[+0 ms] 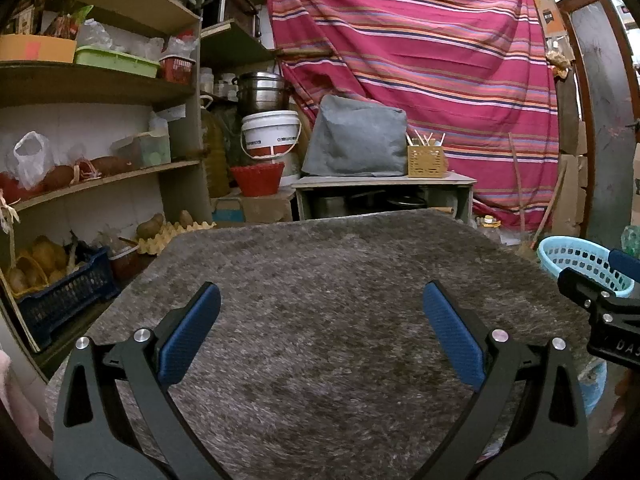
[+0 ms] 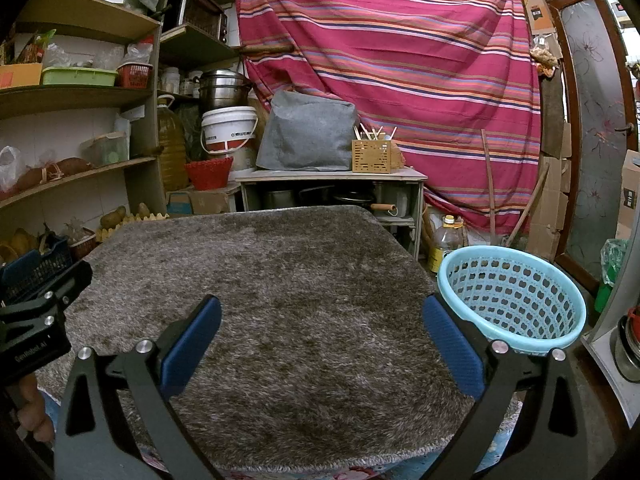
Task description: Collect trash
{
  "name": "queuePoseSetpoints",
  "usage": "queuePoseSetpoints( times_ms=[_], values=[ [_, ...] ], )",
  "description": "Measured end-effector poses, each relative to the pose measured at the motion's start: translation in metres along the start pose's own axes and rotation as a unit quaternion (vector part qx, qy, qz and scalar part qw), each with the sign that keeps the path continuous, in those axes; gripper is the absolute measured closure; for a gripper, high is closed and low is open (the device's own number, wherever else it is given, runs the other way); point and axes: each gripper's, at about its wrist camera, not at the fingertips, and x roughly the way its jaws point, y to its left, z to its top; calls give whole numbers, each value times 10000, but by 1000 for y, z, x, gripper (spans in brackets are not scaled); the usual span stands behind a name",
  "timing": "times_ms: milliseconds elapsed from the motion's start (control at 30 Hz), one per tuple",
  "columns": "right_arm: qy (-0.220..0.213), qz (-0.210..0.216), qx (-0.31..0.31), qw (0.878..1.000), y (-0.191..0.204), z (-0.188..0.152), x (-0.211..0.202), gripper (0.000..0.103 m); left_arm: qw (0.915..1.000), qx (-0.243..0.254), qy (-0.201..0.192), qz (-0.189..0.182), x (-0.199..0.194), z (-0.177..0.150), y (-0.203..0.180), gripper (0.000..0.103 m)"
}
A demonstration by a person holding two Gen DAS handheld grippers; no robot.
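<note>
I judge the task to stand either at its start or at its end: no trash shows on the worktop point(image 2: 256, 280), whose grey shaggy cover is bare from near edge to far edge in both wrist views. The light-blue perforated basket point(image 2: 516, 292), the likely receptacle, sits just off the worktop's right edge. What I can see of its inside holds nothing, but its bottom is hidden from me.

Tool state:
- Left tool point(image 1: 320, 332): jaws spread wide apart, nothing between the blue pads point(image 1: 188, 336).
- Right tool point(image 2: 320, 340): jaws spread wide apart, nothing between the blue pads point(image 2: 190, 346).

Pose: I hold both tools side by side over the worktop's near edge, level and pointing toward the far edge. Neither pad touches the cover. The right tool's body shows at the right margin of the left wrist view, in front of the basket; the left tool's body shows at the left margin of the right wrist view, with part of a hand point(image 2: 34, 416) gripping below it.

Next move, as a judgement: I need to locate trash first. None is in reach, so the tools call for re-aiming, perhaps toward the floor or the shelves point(image 1: 92, 180) off the left edge, before any closing of the jaws.
</note>
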Motion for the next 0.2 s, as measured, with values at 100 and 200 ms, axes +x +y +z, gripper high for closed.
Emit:
queuePoseSetpoints(
  times_ms=[100,200],
  values=[
    [7,3,1,10000,0,0,0,4,10000,-36,35,-22,0,0,1,5],
    [8,2,-2,10000,0,-1,0,4,10000,-66,57,-29,0,-1,0,5]
  ],
)
